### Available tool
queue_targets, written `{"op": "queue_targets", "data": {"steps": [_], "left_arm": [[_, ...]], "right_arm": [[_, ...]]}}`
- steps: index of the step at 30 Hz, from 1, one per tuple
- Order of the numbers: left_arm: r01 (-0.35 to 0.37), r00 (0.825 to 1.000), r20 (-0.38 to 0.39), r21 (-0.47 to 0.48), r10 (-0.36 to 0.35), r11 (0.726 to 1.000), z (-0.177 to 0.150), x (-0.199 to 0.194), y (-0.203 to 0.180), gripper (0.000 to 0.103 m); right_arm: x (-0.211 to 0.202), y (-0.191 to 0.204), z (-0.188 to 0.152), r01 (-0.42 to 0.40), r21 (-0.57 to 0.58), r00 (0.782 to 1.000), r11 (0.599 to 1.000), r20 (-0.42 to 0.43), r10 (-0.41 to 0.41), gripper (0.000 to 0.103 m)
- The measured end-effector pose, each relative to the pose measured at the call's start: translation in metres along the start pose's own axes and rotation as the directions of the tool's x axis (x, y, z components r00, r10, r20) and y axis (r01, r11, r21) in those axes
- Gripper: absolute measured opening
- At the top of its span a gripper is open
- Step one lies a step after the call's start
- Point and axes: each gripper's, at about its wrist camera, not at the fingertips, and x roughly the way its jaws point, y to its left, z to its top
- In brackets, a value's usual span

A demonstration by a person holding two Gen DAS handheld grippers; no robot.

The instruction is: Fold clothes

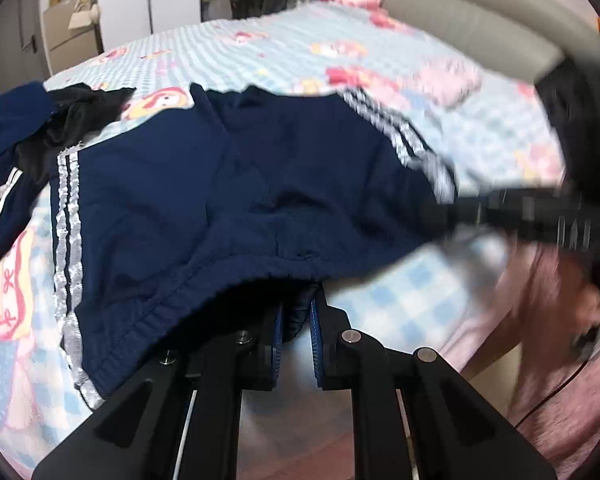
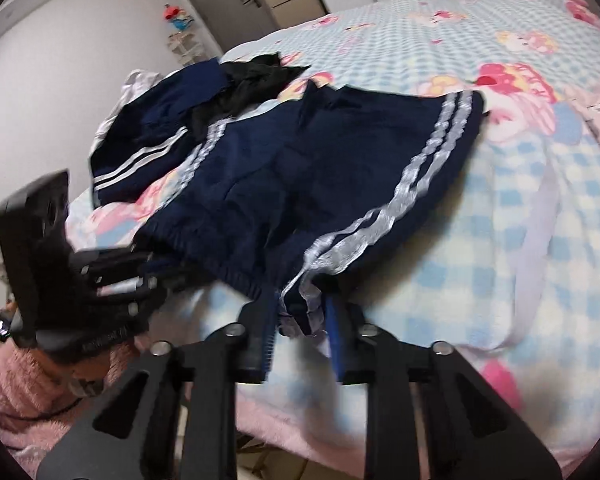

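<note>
Navy shorts (image 1: pixel 220 184) with silver side stripes lie spread on the blue checked bed cover (image 1: pixel 420 280), waistband toward me. In the left wrist view my left gripper (image 1: pixel 296 320) is shut on a fold of the waistband between its blue pads. The right gripper (image 1: pixel 456 212) shows blurred at the shorts' right waistband corner. In the right wrist view the shorts (image 2: pixel 300 168) stretch away from my right gripper (image 2: pixel 300 320), which is shut on the striped waistband corner. The left gripper (image 2: pixel 160 276) holds the other end of the waistband.
A pile of navy striped clothing (image 2: pixel 148 136) and a black garment (image 2: pixel 252 80) lies at the bed's far left. A pink folded item (image 2: pixel 596 116) and a pale strap (image 2: pixel 540 216) lie on the right. A person's pink sleeve (image 2: pixel 16 392) is close by. Headboard (image 1: pixel 460 12) behind.
</note>
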Motion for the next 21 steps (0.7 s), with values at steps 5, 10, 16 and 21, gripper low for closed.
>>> {"op": "queue_targets", "data": {"steps": [5,10,16,21], "left_arm": [[0.013,0.999,-0.037,0.024,-0.012,1.0,0.0,0.002,-0.003,0.013],[0.119,0.992,-0.031,-0.002,-0.119,0.993,0.005,-0.013,0.0,0.04],[0.272,0.961,0.064,-0.011,-0.27,0.962,0.014,-0.062,0.0,0.041],[0.172,0.983,0.084,-0.098,-0.164,0.98,0.058,-0.043,0.024,0.04]], "right_arm": [[-0.017,-0.049,0.0,0.057,0.227,0.997,0.972,0.038,-0.067,0.013],[-0.022,-0.054,-0.008,0.047,0.253,0.998,0.966,0.016,-0.052,0.023],[-0.037,-0.046,0.016,0.125,0.16,0.991,0.979,0.036,-0.133,0.036],[-0.038,-0.077,0.066,0.158,0.159,0.987,0.975,0.015,-0.162,0.042]]}}
